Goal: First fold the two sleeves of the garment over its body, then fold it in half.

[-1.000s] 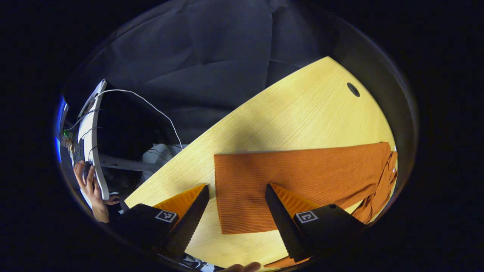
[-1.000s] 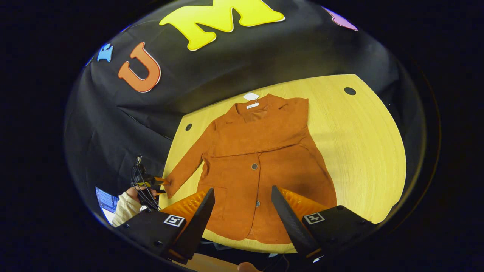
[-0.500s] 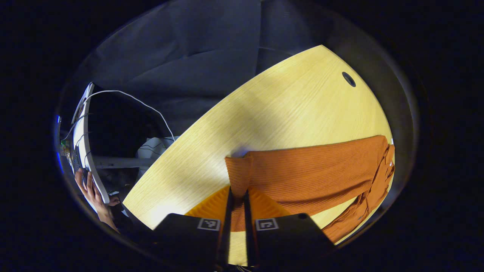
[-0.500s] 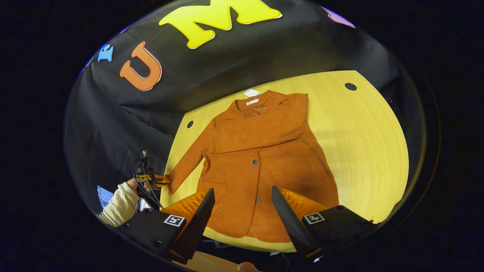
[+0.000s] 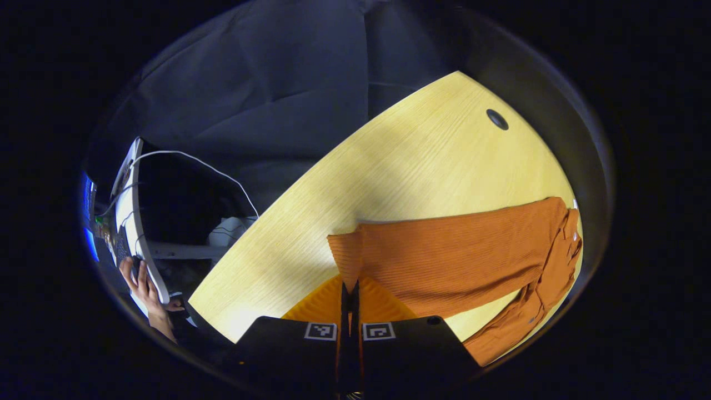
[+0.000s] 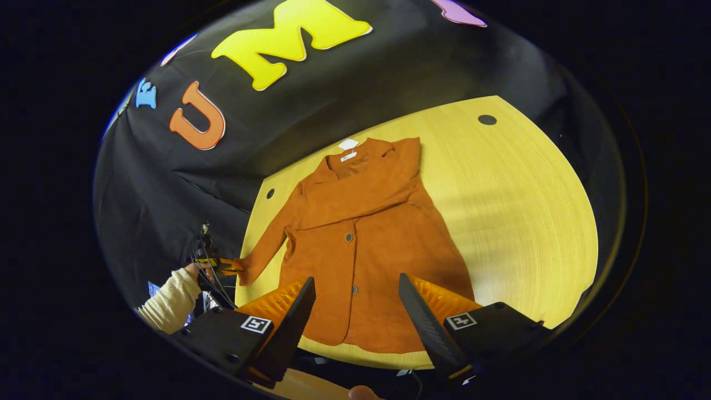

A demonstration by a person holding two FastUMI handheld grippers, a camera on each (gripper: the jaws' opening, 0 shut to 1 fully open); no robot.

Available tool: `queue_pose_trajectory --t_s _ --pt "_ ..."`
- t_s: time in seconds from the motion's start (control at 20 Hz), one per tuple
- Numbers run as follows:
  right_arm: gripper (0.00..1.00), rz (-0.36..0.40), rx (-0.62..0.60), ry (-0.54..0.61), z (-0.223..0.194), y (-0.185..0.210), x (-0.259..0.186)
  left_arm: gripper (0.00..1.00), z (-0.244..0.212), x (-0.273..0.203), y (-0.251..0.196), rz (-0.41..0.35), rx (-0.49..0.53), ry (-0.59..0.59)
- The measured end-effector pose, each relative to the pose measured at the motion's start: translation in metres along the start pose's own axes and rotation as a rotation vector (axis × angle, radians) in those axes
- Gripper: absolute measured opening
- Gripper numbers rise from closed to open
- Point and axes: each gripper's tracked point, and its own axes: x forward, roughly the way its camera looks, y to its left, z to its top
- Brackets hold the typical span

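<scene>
An orange jacket [image 6: 366, 244] lies flat on the yellow wooden table [image 6: 516, 222], collar at the far side. One sleeve [image 6: 361, 194] is folded across its chest. The other sleeve [image 5: 455, 250] stretches out sideways to the table's edge. My left gripper [image 5: 350, 288] is shut on that sleeve's cuff, which is bunched and slightly raised between the fingers. In the right gripper view the left gripper [image 6: 226, 265] pinches the cuff, held by a hand in a cream sleeve [image 6: 166, 297]. My right gripper [image 6: 355, 303] stands open over the jacket's near hem, touching nothing.
The table has round cable holes [image 6: 487, 119] [image 6: 270, 193] [image 5: 497, 118]. Past its edge stands a white device with cables [image 5: 130, 222], and a person's hand [image 5: 147, 289] rests by it. Bare tabletop lies beside the jacket.
My left gripper went from open around the sleeve's cuff to shut on it, gathering the fabric. The right gripper stayed open and shifted a little, so the jacket sits more to the left.
</scene>
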Motion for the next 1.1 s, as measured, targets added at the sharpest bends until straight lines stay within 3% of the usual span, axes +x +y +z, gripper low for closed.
queue_pose_trajectory --t_s 0.1,0.15,0.45,0.5,0.65,0.7,0.75,1.0,1.1 --pt "0.94 0.012 0.028 -0.002 0.0 -0.01 -0.003 0.03 0.016 -0.023 -0.02 -0.025 0.016 -0.047" --pt "0.98 0.013 0.049 -0.007 0.001 -0.016 -0.002 0.03 0.024 -0.036 -0.03 -0.028 0.04 -0.068" --pt "0.98 0.048 0.143 -0.019 0.008 -0.044 -0.003 0.03 0.032 -0.09 -0.124 -0.056 0.195 -0.128" --pt "0.94 0.05 0.154 -0.018 0.009 -0.05 -0.003 0.03 0.027 -0.095 -0.141 -0.067 0.218 -0.131" --pt "0.98 0.044 0.182 -0.024 0.017 -0.067 -0.003 0.03 0.009 -0.108 -0.211 -0.125 0.273 -0.113" --pt "0.94 0.054 0.185 -0.035 0.022 -0.07 -0.006 0.03 0.006 -0.112 -0.231 -0.132 0.301 -0.114" --pt "0.98 0.057 0.192 -0.046 0.027 -0.076 -0.01 0.03 0.004 -0.115 -0.251 -0.129 0.34 -0.122" --pt "0.98 0.04 0.279 -0.092 0.039 -0.118 -0.021 0.03 -0.04 -0.117 -0.352 -0.175 0.487 -0.105" --pt "0.94 0.024 0.307 -0.113 0.04 -0.136 -0.026 0.03 -0.061 -0.112 -0.382 -0.179 0.558 -0.095"
